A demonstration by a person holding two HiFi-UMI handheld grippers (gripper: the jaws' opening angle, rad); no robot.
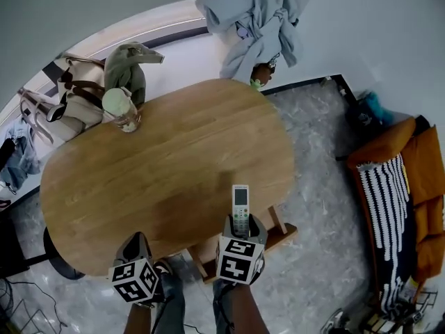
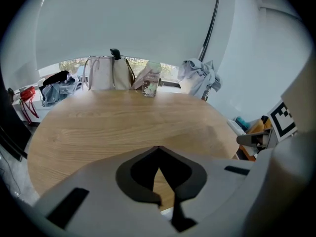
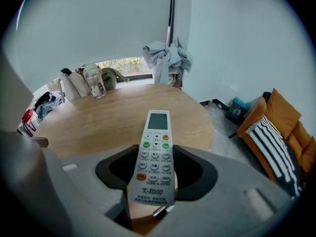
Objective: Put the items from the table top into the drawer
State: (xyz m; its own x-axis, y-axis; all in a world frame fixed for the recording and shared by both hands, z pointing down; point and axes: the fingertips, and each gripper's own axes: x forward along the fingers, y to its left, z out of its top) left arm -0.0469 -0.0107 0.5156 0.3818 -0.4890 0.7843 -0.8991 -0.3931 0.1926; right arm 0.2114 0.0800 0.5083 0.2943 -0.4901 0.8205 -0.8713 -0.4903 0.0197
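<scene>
Remote (image 3: 156, 147) gripped in my right hand-held gripper (image 1: 240, 223) at the desk's (image 1: 160, 165) near edge.
Its jaws press the white remote's sides, with the screen end pointing away over the wood. My left hand-held gripper (image 2: 158, 149) is closed tip to tip and empty.

Tabletop (image 1: 174, 165) lies open except a jar (image 1: 123, 110) and bags (image 1: 78, 106) crowding its far-left edge
</scene>
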